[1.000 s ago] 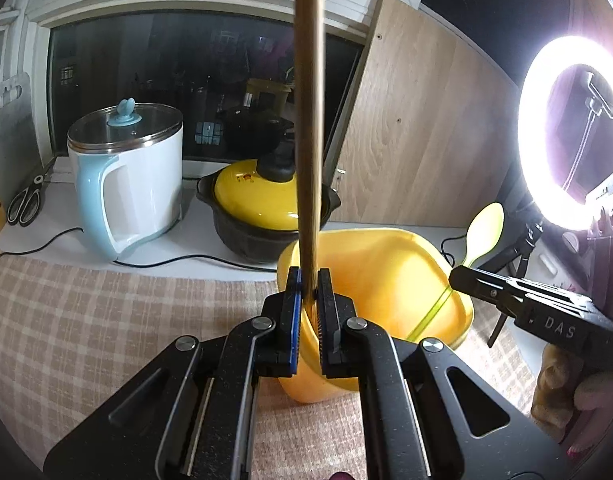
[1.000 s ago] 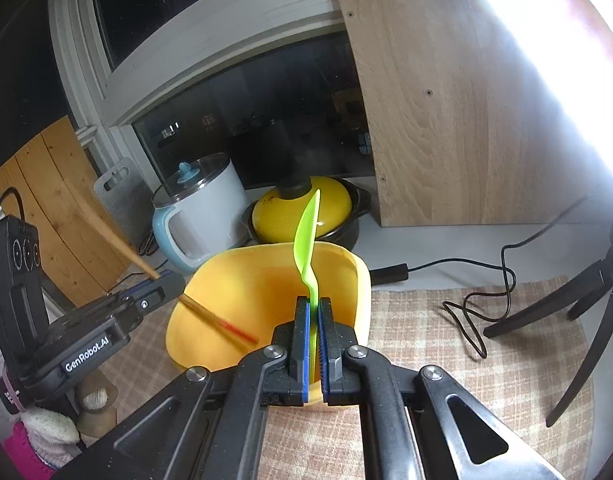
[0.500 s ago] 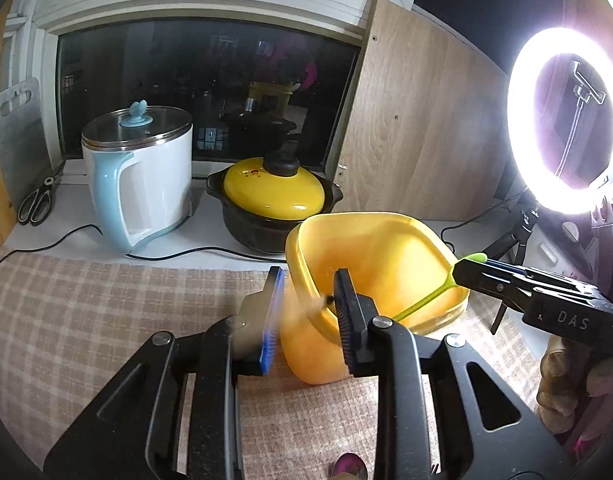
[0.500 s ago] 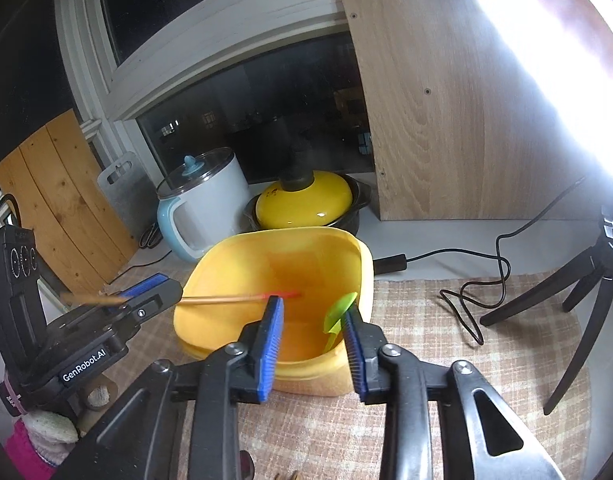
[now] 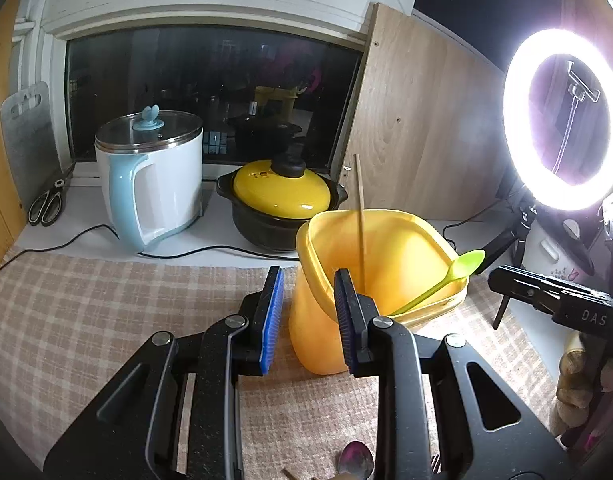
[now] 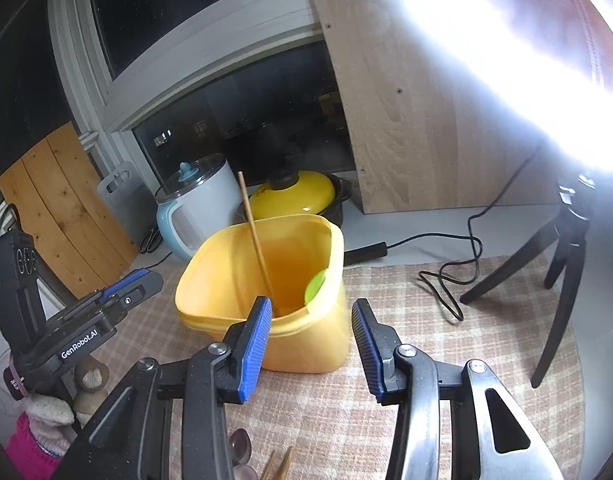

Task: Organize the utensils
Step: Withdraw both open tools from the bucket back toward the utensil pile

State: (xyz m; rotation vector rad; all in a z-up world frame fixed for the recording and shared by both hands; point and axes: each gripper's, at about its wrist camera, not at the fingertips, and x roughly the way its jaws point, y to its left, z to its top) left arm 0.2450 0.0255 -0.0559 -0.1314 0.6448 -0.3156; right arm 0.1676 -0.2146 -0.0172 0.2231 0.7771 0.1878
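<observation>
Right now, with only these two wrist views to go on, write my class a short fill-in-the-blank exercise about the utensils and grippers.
1. The wooden chopstick stands inside the ____ container.
2. The spoon leaning on the container's rim is ____ in colour.
3. The left gripper and the right gripper both have their jaws ____.
4. Behind the container, the black pot wears a ____ lid.

Missing words: yellow; green; open; yellow
</observation>
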